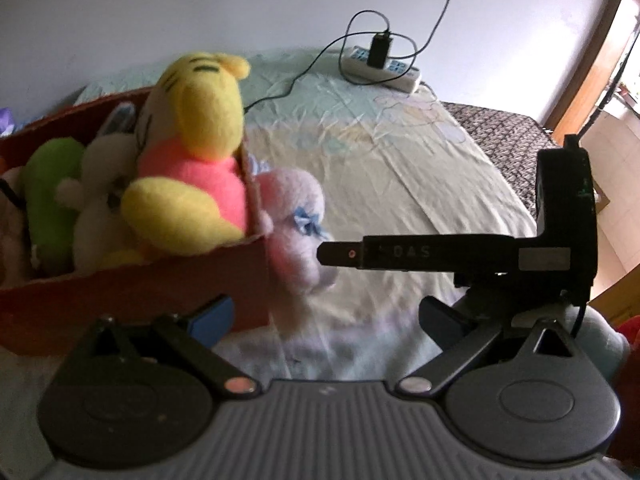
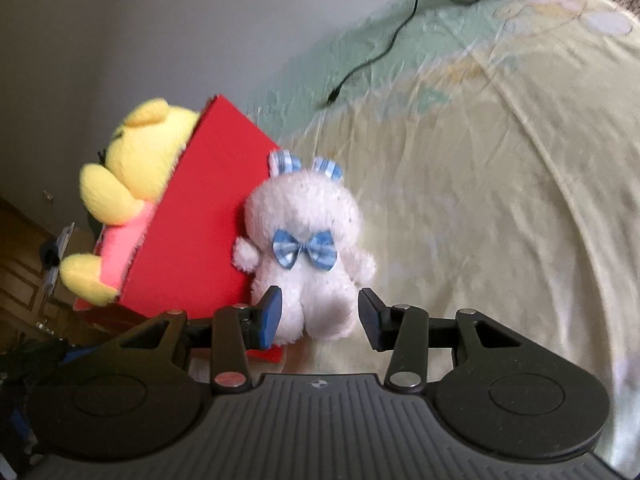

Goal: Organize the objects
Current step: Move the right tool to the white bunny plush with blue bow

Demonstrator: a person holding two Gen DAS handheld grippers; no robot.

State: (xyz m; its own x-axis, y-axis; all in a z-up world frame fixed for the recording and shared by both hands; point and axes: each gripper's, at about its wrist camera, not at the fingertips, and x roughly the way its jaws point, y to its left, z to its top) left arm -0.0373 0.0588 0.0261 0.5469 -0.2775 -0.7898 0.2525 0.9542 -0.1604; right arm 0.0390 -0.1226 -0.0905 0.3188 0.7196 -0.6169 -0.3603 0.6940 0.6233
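A red cardboard box [image 1: 132, 288] sits on the bed, holding a yellow bear in a pink shirt [image 1: 192, 152], a green plush [image 1: 48, 200] and a white plush [image 1: 100, 200]. A small white bunny with a blue bow [image 2: 304, 240] lies on the sheet against the box's outer wall [image 2: 208, 208]. My right gripper [image 2: 320, 316] is open, its fingers on either side of the bunny's legs. In the left wrist view the bunny [image 1: 296, 216] looks pinkish, and the right gripper [image 1: 340, 254] reaches it from the right. My left gripper [image 1: 328, 320] is open and empty, low beside the box.
A white power strip [image 1: 384, 64] with a black charger and cables lies at the far end of the pale sheet [image 1: 400, 168]. A dark patterned mattress edge [image 1: 500, 132] shows at right. Teal and red soft items [image 1: 608, 344] sit at lower right. A wall is behind.
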